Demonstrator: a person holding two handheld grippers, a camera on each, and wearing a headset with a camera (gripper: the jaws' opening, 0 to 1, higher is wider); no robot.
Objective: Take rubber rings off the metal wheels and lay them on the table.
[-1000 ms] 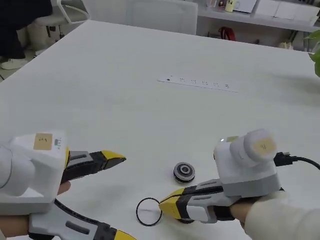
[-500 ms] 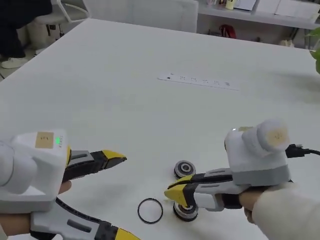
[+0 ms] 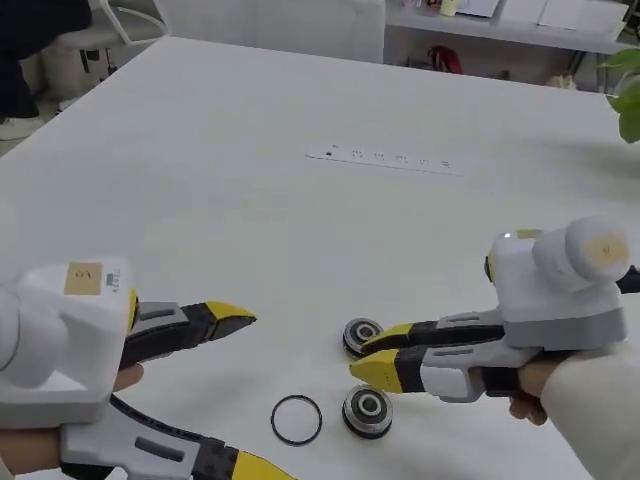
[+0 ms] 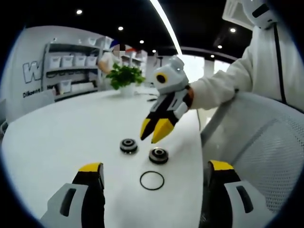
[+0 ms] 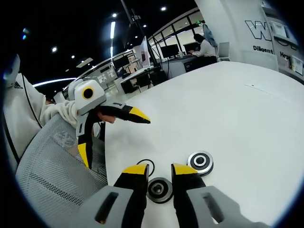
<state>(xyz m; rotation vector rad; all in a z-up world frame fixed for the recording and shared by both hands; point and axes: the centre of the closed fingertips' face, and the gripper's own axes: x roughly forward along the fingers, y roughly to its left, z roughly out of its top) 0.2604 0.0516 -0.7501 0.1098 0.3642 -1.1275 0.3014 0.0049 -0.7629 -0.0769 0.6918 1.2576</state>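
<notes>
On the tabletop (image 3: 200, 180), a rubber ring (image 3: 297, 419) lies just at 9 o'clock of one wheel (image 3: 367, 411). The second wheel (image 3: 361, 335) sits near, at that wheel's 12 o'clock, with the power strip (image 3: 385, 158) well beyond.

Both tools share one build: pale grey-and-white bodies, black jaws, bright yellow tips. The left gripper (image 3: 250, 392) has dark slots set into its grey jaw arms. The right gripper (image 3: 368, 358) trails a black cable (image 3: 630, 281) from its back end. The person wears a white sleeve (image 3: 600, 410) and a white top with a thin dark line, possibly a drawstring (image 4: 276, 52), down the front.
</notes>
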